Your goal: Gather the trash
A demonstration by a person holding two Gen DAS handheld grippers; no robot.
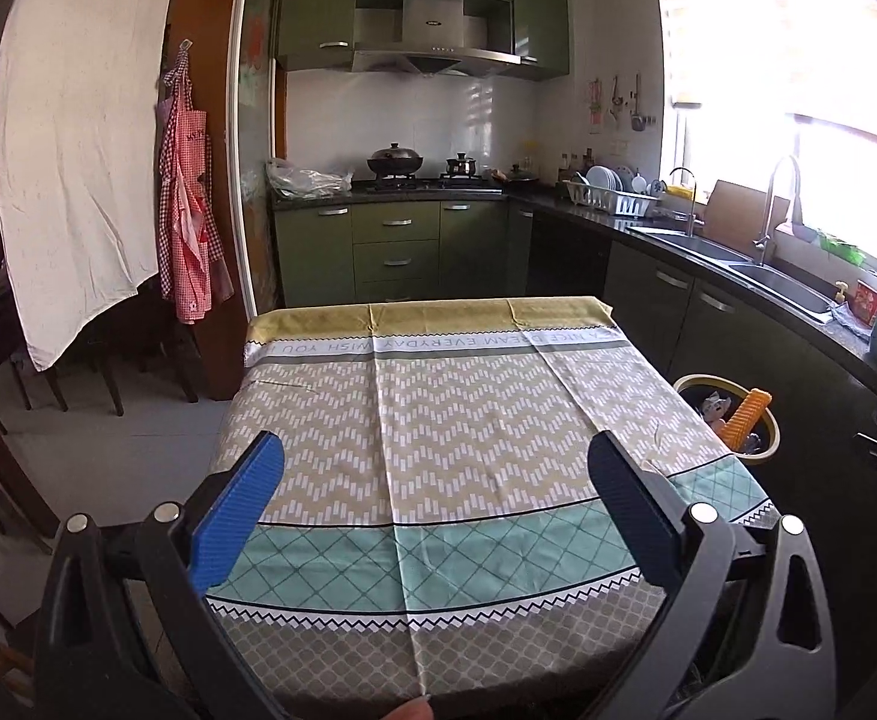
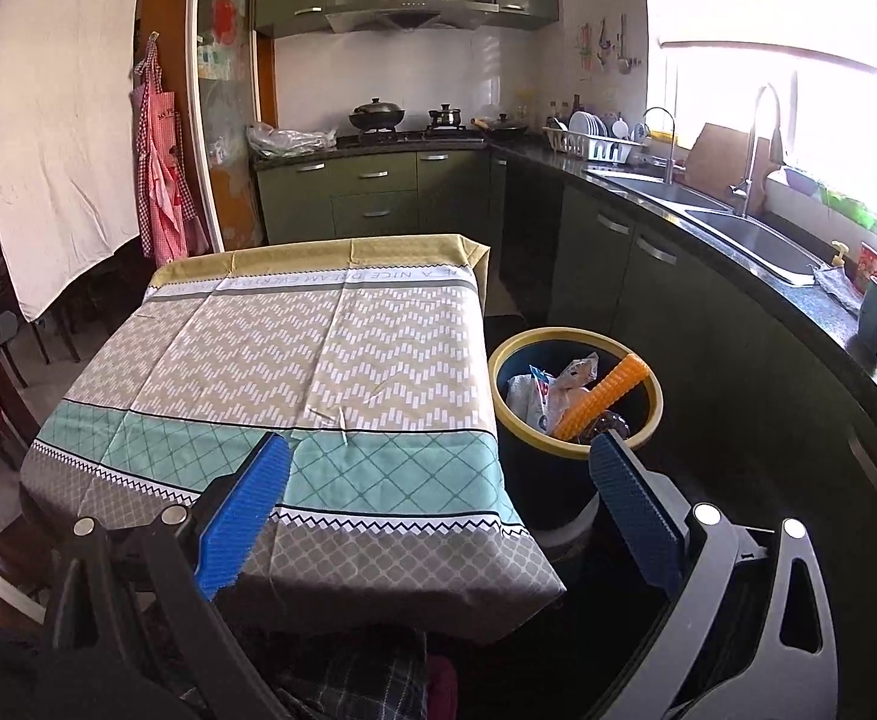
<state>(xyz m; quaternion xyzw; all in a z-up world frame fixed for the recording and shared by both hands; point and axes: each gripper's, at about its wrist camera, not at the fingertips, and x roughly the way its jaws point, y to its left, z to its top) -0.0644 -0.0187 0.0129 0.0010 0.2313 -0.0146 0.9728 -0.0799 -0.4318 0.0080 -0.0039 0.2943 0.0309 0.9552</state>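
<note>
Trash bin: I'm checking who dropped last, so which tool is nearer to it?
Right. The right tool hangs open just short of the trash bin; the left tool sits open over the table, the bin beyond its right edge.

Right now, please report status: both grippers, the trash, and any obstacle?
Left gripper open, empty. Right gripper open, empty. Trash in bin beside table; orange ridged piece sticks out. Nothing blocking.

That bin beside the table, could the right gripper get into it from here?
Probably yes. The right gripper is open, empty and just above the bin, whose open top is uncovered, with only trash inside.
</note>
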